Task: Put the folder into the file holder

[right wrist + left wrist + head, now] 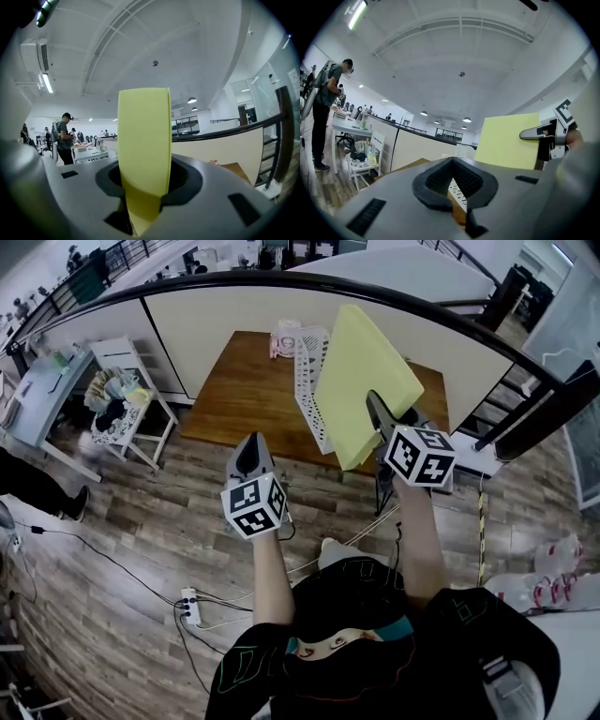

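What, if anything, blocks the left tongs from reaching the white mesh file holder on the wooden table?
Probably nothing; likely yes: the left tongs hang by the front edge of the wooden table with open air ahead; the yellow folder in the right tongs is raised right of the file holder.

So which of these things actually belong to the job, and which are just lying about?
Part of the job: yellow folder, clamped in the right gripper; white file holder on the wooden table; left gripper, shut and empty.
Lying about: white chair, cluttered; power strip; pink-and-white item on the table by the holder.
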Available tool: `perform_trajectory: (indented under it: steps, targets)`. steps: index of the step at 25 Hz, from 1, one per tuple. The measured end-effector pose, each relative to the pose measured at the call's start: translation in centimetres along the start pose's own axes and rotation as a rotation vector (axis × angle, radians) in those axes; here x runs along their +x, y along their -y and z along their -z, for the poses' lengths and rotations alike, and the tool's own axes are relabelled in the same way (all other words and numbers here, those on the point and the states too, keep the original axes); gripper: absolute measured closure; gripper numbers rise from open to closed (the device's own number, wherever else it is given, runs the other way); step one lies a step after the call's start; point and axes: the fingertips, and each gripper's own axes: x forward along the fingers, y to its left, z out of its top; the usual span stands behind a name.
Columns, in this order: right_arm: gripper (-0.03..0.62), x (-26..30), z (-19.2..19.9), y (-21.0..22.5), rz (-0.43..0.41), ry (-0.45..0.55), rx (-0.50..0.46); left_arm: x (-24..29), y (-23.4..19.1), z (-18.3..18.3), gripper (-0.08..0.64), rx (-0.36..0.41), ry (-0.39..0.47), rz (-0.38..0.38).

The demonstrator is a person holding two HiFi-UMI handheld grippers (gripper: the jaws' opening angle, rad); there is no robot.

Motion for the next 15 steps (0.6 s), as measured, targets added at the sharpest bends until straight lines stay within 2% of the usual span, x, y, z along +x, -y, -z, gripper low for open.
perform_trajectory:
  steps: [9,15]
  targets:
    - [0.431,6.4,-1.7,1.6,-0.053,0.009,0.026,4.8,-1.0,-2.6,0.565,0.039,0.017,-0.052]
    - [0.431,9.5,-2.5,2.7,-0.074,0.029,0.057,7.3,-0.7,-3.2,0.566,0.084,0.006,-0.059]
